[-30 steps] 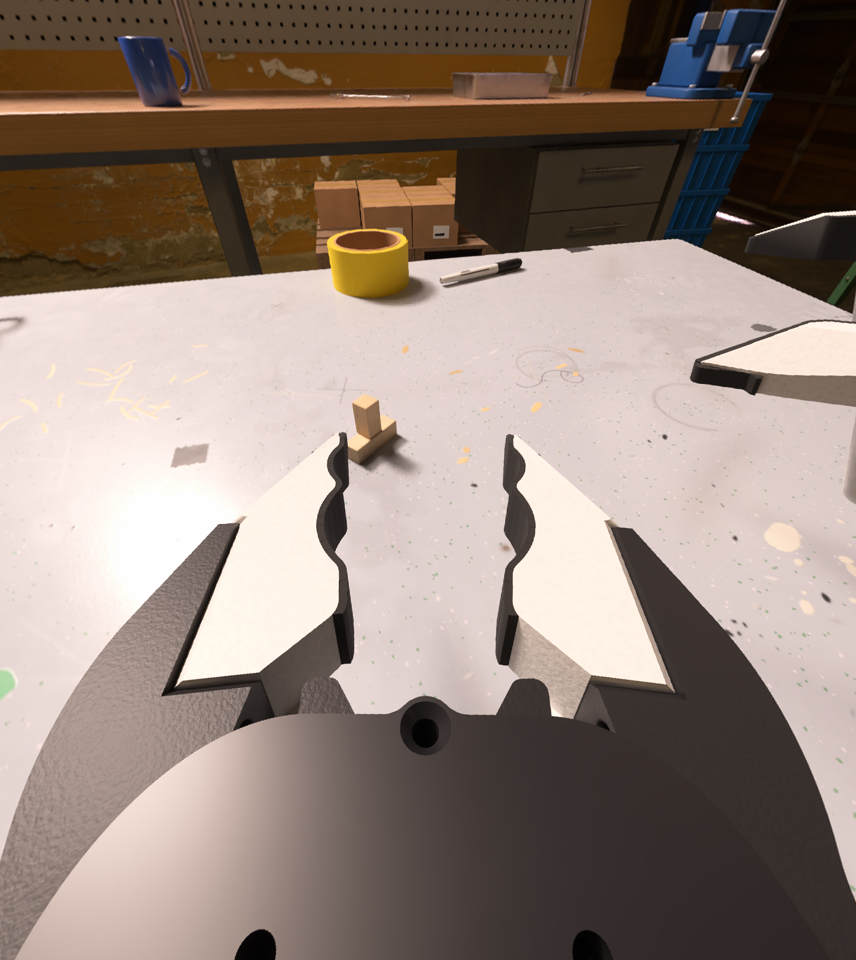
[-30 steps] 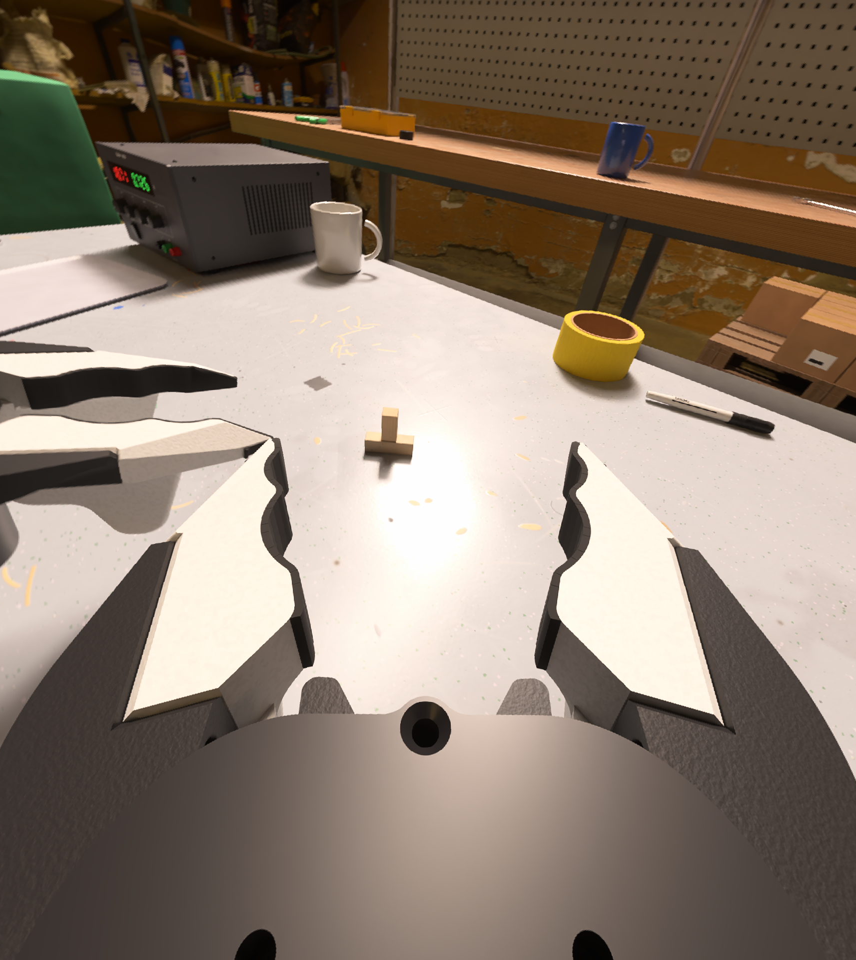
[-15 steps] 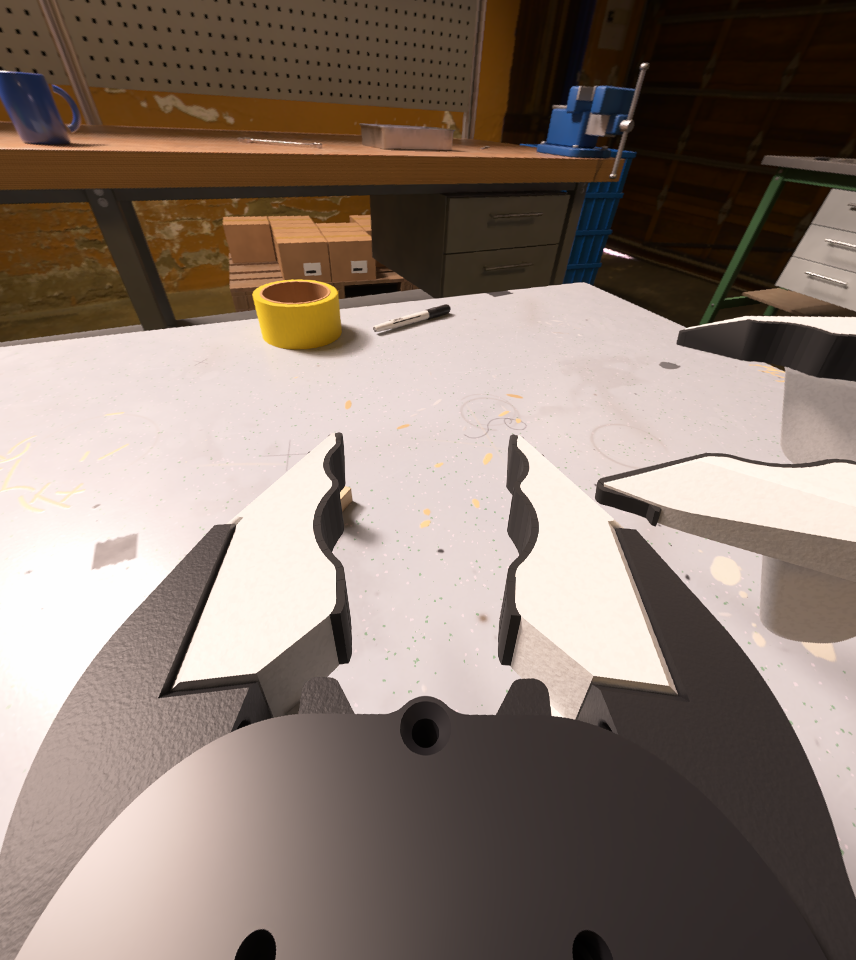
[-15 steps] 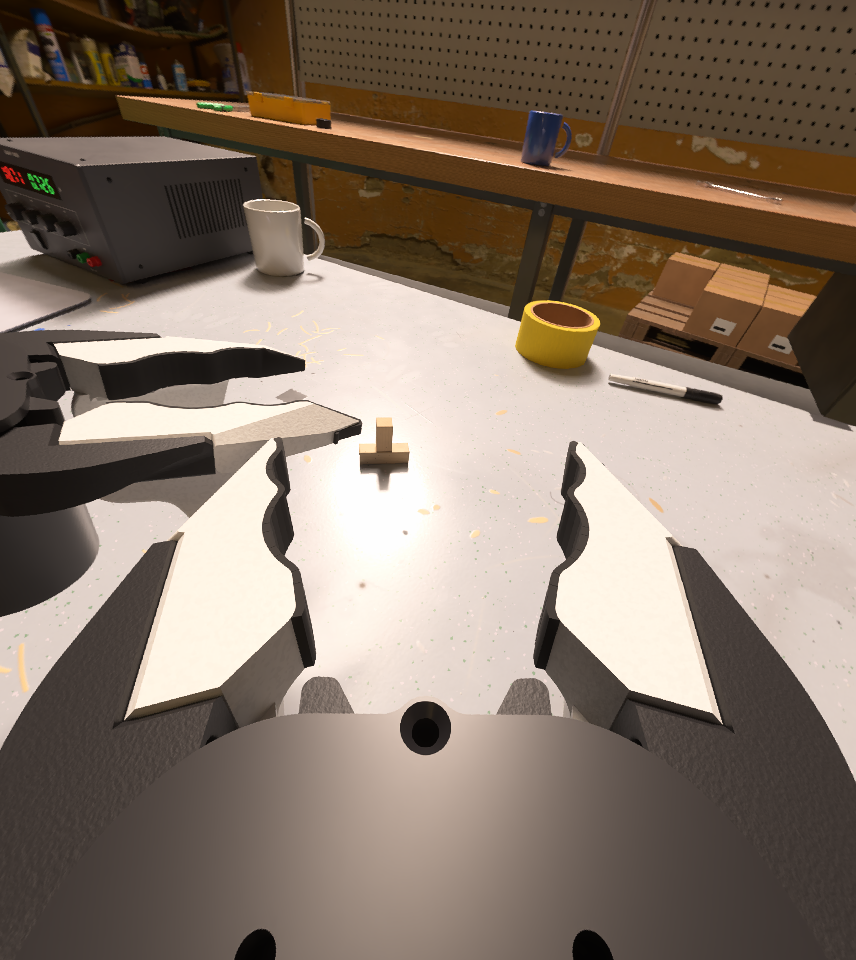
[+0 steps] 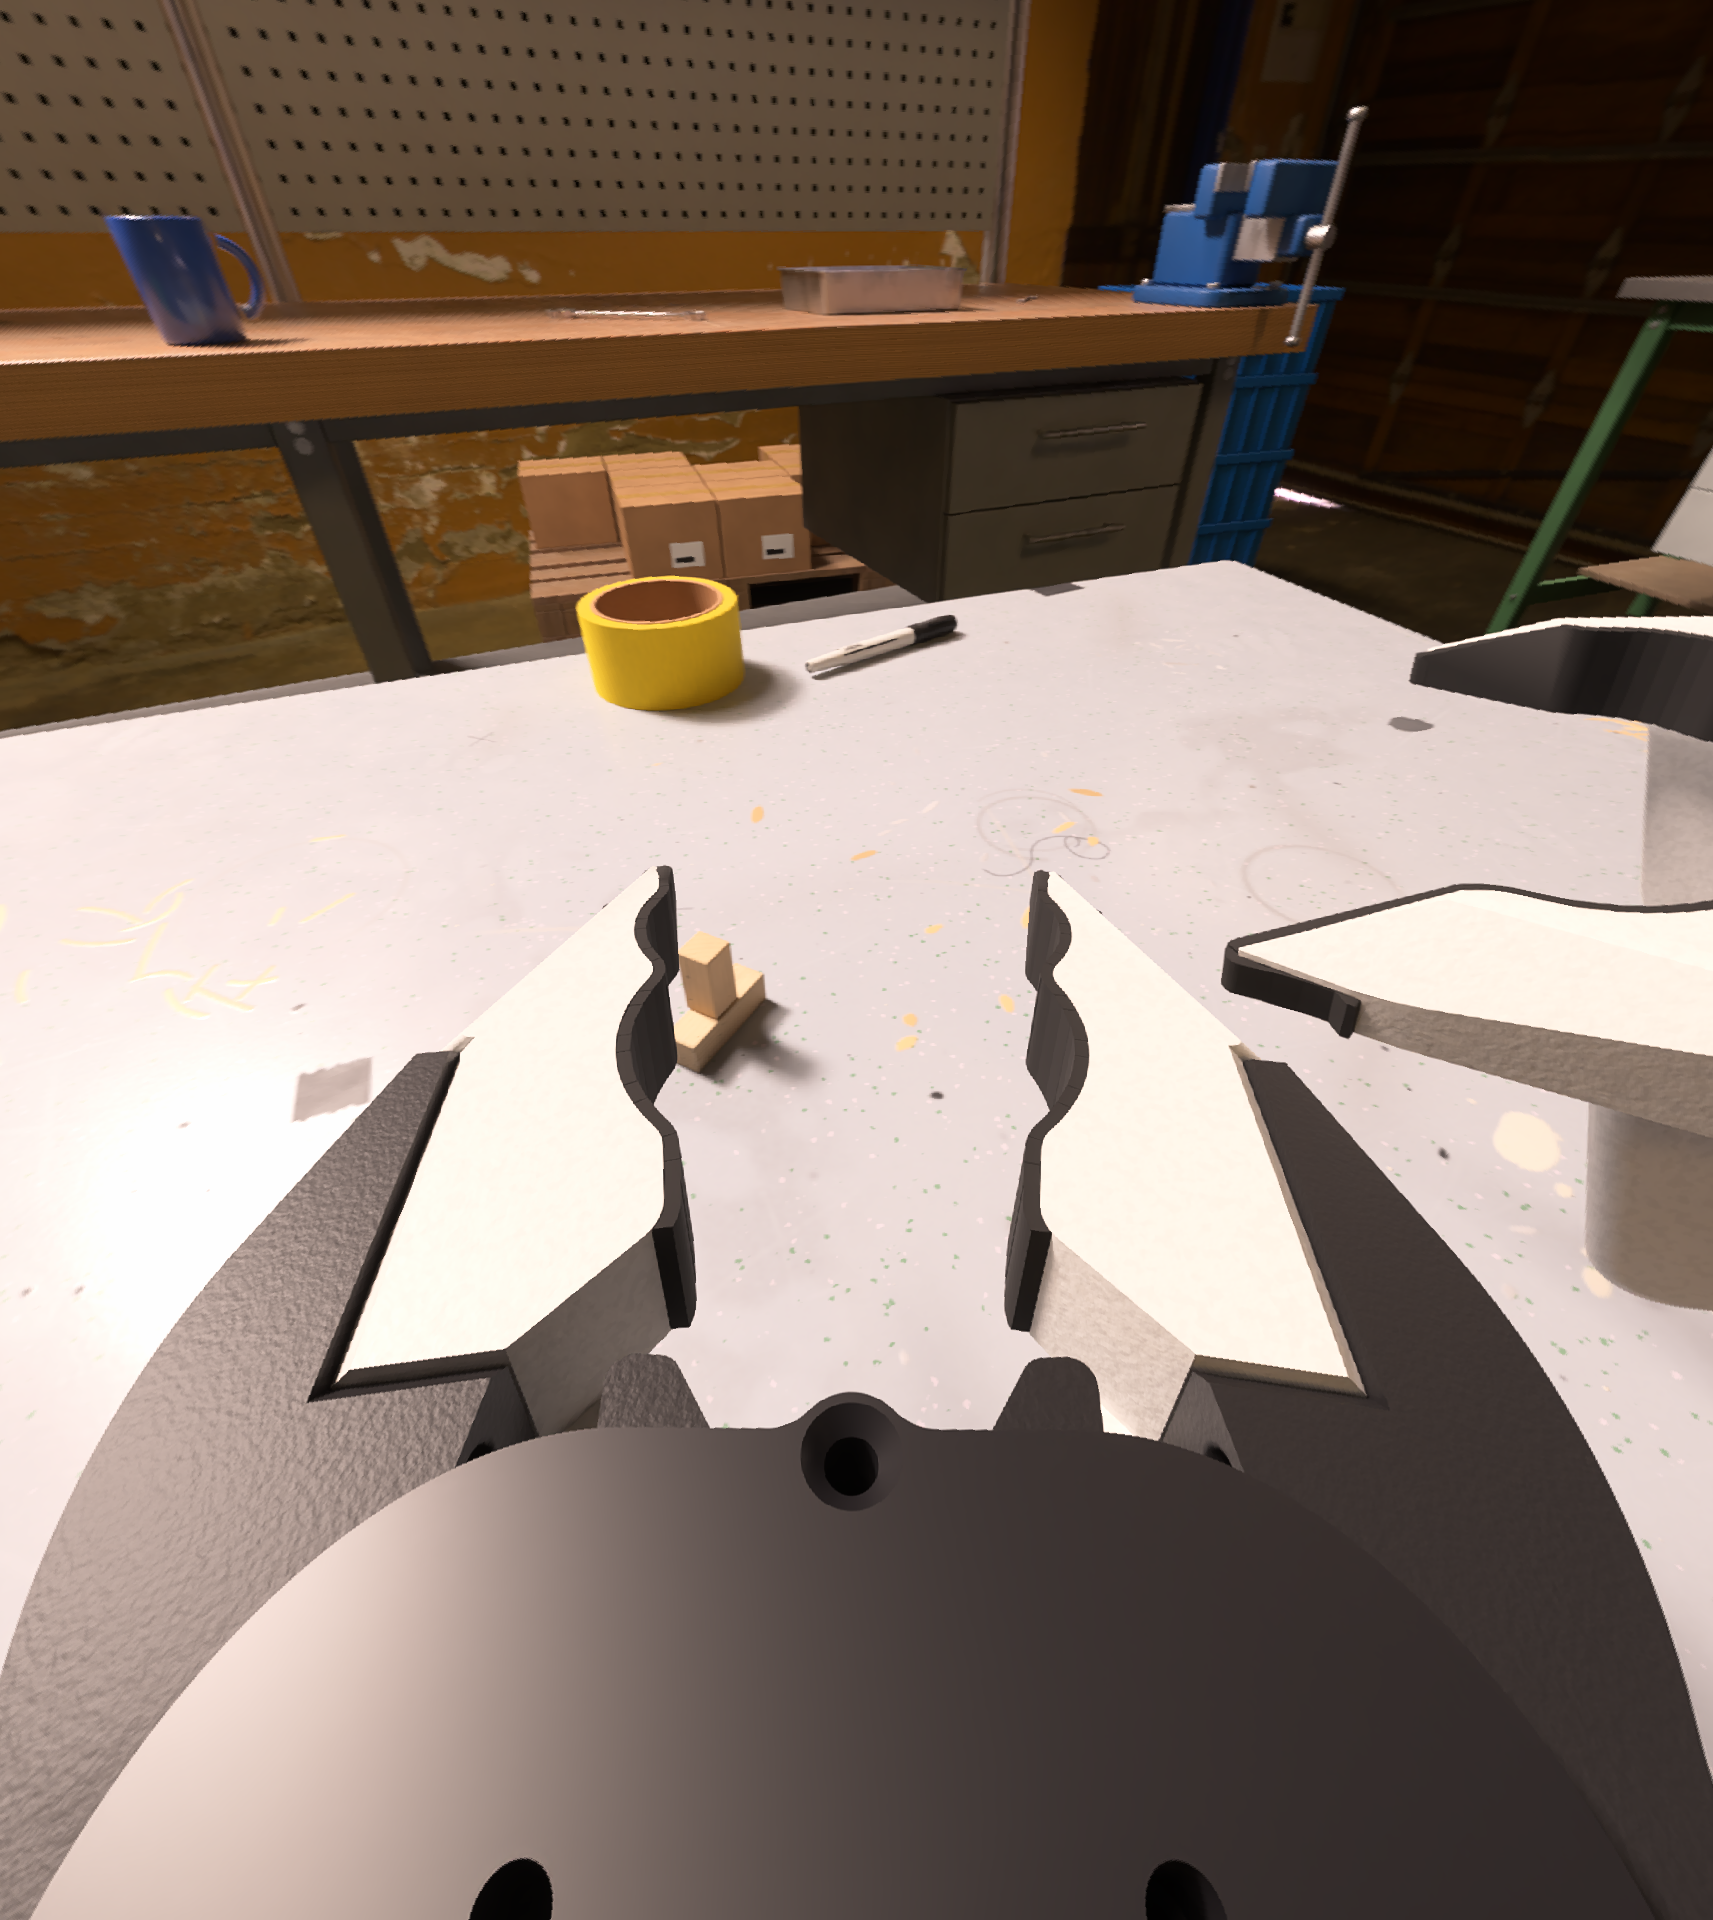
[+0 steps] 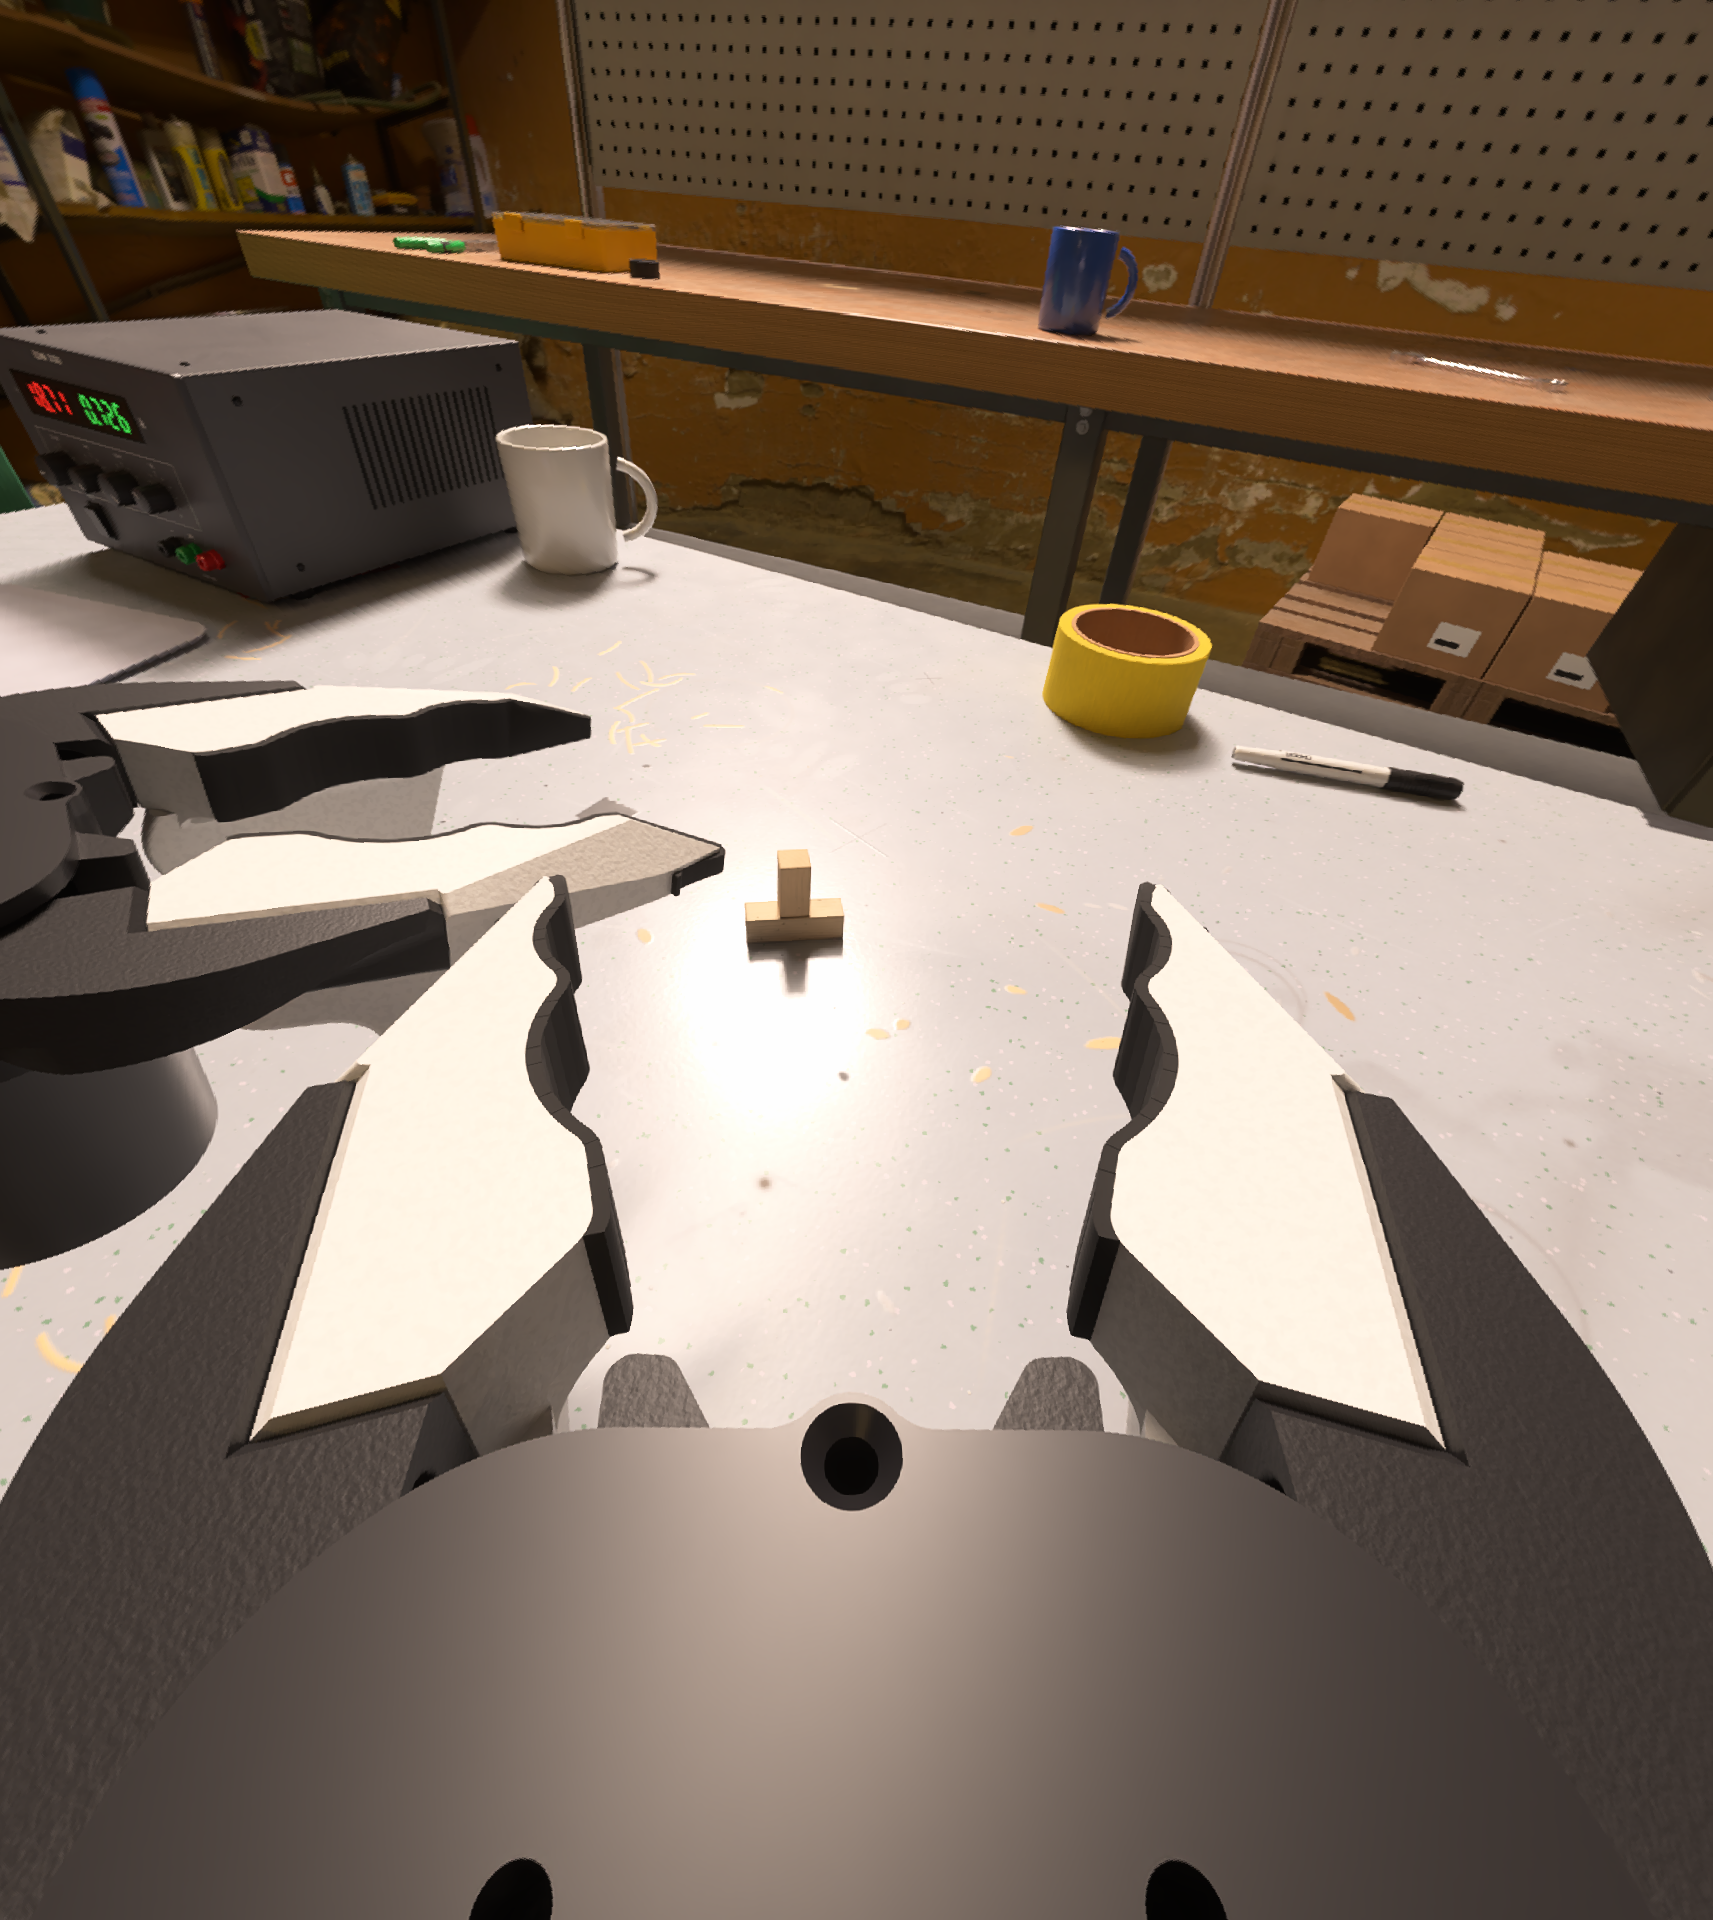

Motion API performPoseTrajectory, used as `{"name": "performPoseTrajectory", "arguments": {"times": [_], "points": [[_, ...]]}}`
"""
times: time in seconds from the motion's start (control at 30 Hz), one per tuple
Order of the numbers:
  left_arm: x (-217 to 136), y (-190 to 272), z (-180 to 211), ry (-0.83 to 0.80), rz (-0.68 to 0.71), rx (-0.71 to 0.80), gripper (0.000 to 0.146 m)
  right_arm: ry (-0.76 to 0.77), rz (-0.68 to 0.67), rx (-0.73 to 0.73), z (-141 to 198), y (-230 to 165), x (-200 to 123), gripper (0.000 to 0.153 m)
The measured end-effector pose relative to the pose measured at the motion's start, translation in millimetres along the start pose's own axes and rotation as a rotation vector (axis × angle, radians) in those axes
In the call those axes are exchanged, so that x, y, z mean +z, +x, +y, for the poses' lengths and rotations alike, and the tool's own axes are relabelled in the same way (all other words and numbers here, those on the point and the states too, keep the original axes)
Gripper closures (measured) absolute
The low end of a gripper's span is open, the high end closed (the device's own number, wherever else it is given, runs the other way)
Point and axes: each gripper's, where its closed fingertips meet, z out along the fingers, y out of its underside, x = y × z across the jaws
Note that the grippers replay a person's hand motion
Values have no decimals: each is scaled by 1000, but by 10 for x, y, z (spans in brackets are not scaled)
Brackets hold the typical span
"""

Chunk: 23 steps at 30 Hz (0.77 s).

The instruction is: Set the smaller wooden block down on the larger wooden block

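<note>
Pale wood marks both task parts: the smaller wooden block (image 6: pixel 793 883) stands upright on the middle of the larger wooden block (image 6: pixel 794 923), which lies flat on the bench (image 6: pixel 1247 987); the pair forms an inverted T, touching, with no tilt visible.

Reading the right wrist view from left to right: at 9 o'clock the left gripper (image 6: pixel 654 800) reaches in sideways, its jaws spread and empty, the nearer tip just beside the stack but apart from it; at 12 o'clock of centre sits the stack itself; around it the right gripper (image 6: pixel 847 894) holds its jaws spread wide, nothing between them, well short of the blocks; at 1 o'clock lie a yellow tape roll (image 6: pixel 1125 670) and a black marker (image 6: pixel 1348 772); at 11 o'clock stand a white mug (image 6: pixel 566 499) and a grey power supply (image 6: pixel 249 447).

In the left wrist view the stack appears at 11 o'clock, just inside the left finger (image 5: pixel 561 1081), which partly hides the larger block; the right gripper enters at 3 o'clock.

Task status, as judged: placement appears complete; the smaller block rests unsupported and released. Remaining work, if any: withdraw both grippers without brushing the stack; the main risk is the left gripper's nearer tip, since a tall narrow block on a low base would topple readily.
</note>
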Motion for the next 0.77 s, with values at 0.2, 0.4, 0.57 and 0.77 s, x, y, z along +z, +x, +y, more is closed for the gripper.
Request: {"name": "performPoseTrajectory", "arguments": {"times": [0.2, 0.4, 0.57, 0.77], "points": [[-65, -77, 20, -12, -69, 26, 76, -3, -25, 13, 36, -20, 8, 47], [-129, -100, 46, -18, -102, 37, 76, -8, -47, 22, 75, -31, 5, 47], [-202, -126, 65, -22, -137, 47, 74, -9, -68, 27, 95, -27, 1, 47], [-250, -132, 108, -40, -184, 48, 73, -18, -83, 23, 139, 117, 12, 48]]}}
